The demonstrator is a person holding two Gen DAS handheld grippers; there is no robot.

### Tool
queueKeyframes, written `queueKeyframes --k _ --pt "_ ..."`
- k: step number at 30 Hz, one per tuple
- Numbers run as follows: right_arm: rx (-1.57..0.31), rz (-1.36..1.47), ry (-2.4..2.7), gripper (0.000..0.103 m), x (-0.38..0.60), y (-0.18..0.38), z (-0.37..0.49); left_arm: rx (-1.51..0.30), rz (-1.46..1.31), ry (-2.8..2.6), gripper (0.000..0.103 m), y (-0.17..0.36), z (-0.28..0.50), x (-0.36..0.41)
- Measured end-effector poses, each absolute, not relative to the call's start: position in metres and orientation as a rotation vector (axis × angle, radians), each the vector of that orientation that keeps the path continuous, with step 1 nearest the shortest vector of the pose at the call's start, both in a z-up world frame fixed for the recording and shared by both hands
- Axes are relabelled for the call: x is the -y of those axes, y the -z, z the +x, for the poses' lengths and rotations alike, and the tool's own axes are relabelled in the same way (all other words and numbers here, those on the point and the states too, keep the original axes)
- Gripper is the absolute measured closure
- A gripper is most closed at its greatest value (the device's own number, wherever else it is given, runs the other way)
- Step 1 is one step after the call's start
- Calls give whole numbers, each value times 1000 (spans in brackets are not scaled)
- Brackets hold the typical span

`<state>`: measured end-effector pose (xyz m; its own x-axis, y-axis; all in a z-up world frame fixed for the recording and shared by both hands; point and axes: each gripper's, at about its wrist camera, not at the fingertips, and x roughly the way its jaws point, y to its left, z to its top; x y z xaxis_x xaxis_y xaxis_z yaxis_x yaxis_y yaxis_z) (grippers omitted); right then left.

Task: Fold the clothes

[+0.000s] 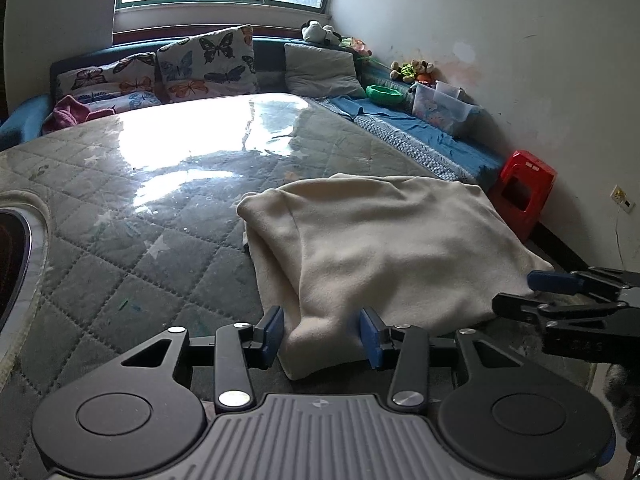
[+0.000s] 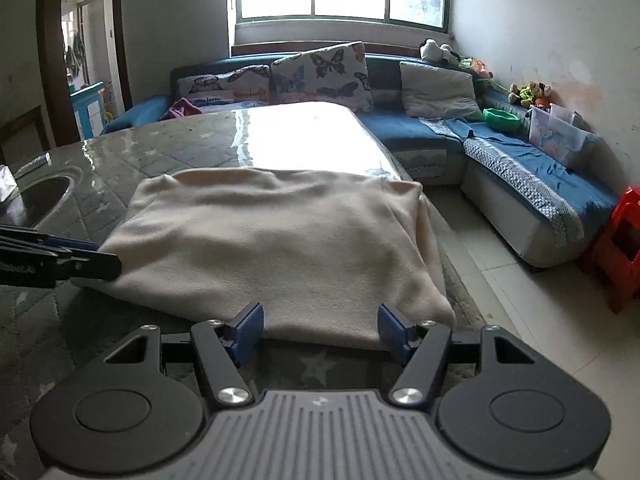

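Note:
A cream fleece garment [image 1: 384, 244] lies folded into a rough rectangle on the quilted grey table cover [image 1: 120, 216]. In the left wrist view my left gripper [image 1: 322, 334] is open, its blue pads either side of the garment's near corner, which bulges up between them without being pinched. My right gripper [image 2: 320, 330] is open too, at the near edge of the same garment [image 2: 272, 240], pads apart and clear of the cloth. Each gripper shows in the other's view: the right one [image 1: 568, 300] at the right edge, the left one [image 2: 60, 258] at the left.
A clear glossy sheet [image 1: 192, 136] covers the table. A dark inset burner [image 1: 12, 256] sits at the left. Behind is a blue sofa [image 2: 404, 128] with butterfly cushions [image 1: 208, 62], toys and a plastic box [image 1: 440, 106]. A red stool [image 1: 524, 188] stands on the tiled floor [image 2: 532, 312].

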<state>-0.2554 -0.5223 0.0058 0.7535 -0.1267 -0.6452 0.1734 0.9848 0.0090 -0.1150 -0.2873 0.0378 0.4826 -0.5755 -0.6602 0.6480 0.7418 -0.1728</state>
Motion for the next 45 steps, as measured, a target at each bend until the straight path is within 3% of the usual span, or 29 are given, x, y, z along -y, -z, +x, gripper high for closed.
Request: queueKeyframes --k 4,8,13,30,41,45 --pt "-692 76 160 38 519 -8 -261 -774 100 740 57 -39 -117 285" --pt "-686 80 155 29 516 -10 -265 -778 102 729 50 -40 -121 283" --pt "-674 97 150 28 509 -10 -268 -762 115 726 44 -42 -128 280" --pt "-608 123 181 0 489 -12 -286 -684 149 729 14 -49 -151 267" --pt "-571 101 219 0 477 -18 -298 -628 138 747 0 -54 -165 256" --pt "-553 101 217 0 472 -18 -303 -610 140 754 0 -55 -172 254"
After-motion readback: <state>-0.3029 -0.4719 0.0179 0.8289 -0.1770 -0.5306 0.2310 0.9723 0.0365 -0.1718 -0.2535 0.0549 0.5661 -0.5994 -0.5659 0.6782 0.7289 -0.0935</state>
